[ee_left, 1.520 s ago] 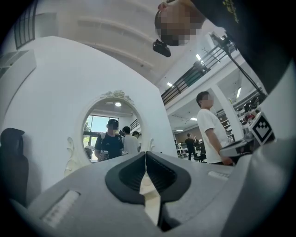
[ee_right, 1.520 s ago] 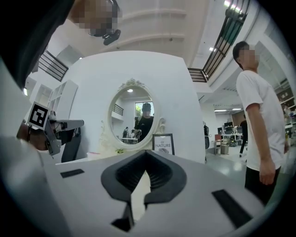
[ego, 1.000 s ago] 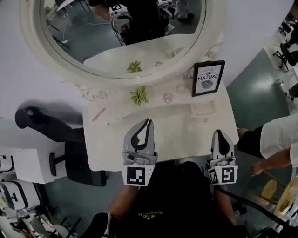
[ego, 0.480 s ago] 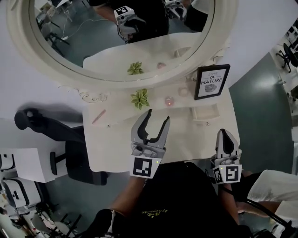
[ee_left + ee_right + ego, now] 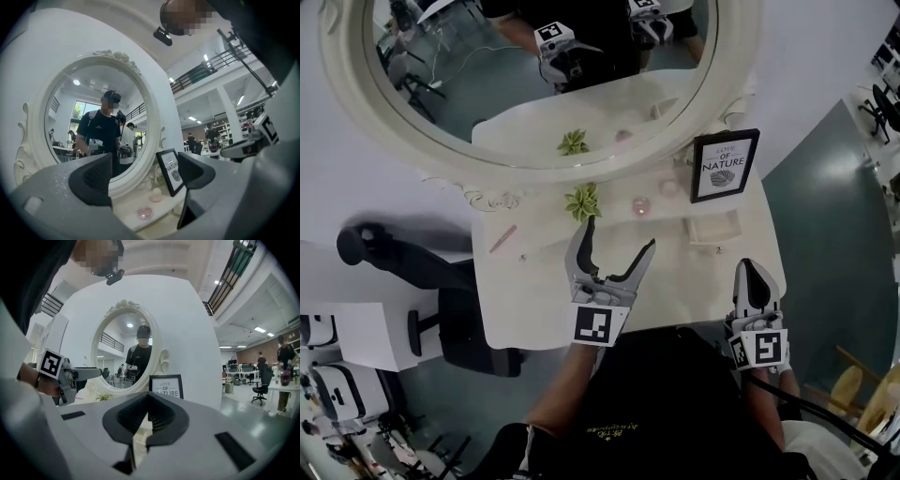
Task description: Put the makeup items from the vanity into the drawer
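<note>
We're lining the left tongs (image 5: 619,234) up on the pink compact (image 5: 640,204) on the bench's (image 5: 534,300) back shelf. Its jaws have just been opening and are standing wide, with nothing between them. The right tongs (image 5: 753,270) are sitting closed and empty (the drawer (image 5: 713,227) looks open nearby), so we're aiming to straddle the compact squarely before closing.

A black-framed picture (image 5: 725,166) standing at the far right of the desk (image 5: 675,281) reads "LOVE OF NATURE" above a leaf drawing. Yellowish print on the person's dark shirt (image 5: 609,433) is too small to read.
</note>
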The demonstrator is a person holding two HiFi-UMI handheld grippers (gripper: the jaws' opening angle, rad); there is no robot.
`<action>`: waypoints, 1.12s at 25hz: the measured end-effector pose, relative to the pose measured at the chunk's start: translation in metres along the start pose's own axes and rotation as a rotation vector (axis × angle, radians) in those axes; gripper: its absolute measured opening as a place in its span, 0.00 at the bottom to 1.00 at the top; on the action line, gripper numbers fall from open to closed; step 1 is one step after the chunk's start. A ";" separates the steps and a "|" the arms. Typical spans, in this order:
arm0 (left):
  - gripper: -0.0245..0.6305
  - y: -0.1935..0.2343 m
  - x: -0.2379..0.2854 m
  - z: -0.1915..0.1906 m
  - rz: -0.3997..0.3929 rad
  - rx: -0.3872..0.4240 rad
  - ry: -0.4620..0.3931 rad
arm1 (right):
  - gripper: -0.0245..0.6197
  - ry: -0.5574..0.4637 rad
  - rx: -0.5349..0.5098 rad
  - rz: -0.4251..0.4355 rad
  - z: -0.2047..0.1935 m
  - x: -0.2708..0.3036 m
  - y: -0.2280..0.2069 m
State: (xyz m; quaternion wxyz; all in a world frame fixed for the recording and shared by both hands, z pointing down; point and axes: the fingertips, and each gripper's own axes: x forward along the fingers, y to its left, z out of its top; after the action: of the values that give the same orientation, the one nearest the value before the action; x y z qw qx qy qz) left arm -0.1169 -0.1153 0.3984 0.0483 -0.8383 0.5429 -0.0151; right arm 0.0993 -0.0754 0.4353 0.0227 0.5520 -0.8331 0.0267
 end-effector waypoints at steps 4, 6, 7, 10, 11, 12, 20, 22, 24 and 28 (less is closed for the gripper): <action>0.66 0.003 0.033 -0.040 -0.004 0.014 0.085 | 0.04 0.015 0.004 -0.027 -0.004 -0.008 -0.011; 0.66 0.001 0.050 -0.060 -0.014 0.029 0.109 | 0.04 0.021 0.008 -0.043 -0.007 -0.011 -0.018; 0.66 0.000 0.057 -0.071 -0.017 0.031 0.127 | 0.04 0.025 0.010 -0.051 -0.008 -0.013 -0.022; 0.66 -0.003 0.077 -0.105 -0.017 0.014 0.188 | 0.04 0.043 0.020 -0.081 -0.015 -0.020 -0.034; 0.66 -0.003 0.082 -0.115 -0.015 0.005 0.208 | 0.04 0.052 0.024 -0.090 -0.018 -0.023 -0.037; 0.66 -0.004 0.087 -0.125 -0.011 -0.005 0.227 | 0.04 0.060 0.028 -0.100 -0.022 -0.025 -0.040; 0.66 0.007 0.108 -0.180 0.065 -0.111 0.358 | 0.04 0.104 0.048 -0.142 -0.038 -0.035 -0.057; 0.66 0.008 0.109 -0.185 0.078 -0.095 0.389 | 0.04 0.108 0.049 -0.141 -0.039 -0.034 -0.058; 0.65 0.009 0.110 -0.189 0.088 -0.086 0.427 | 0.04 0.108 0.052 -0.137 -0.040 -0.033 -0.058; 0.65 0.008 0.111 -0.195 0.100 -0.039 0.491 | 0.04 0.108 0.055 -0.125 -0.040 -0.030 -0.056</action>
State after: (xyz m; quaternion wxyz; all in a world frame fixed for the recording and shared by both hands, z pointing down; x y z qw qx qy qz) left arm -0.0942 -0.2323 0.5887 -0.1006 -0.7822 0.5795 -0.2054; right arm 0.1631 -0.0665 0.4745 0.0543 0.6012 -0.7934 0.0780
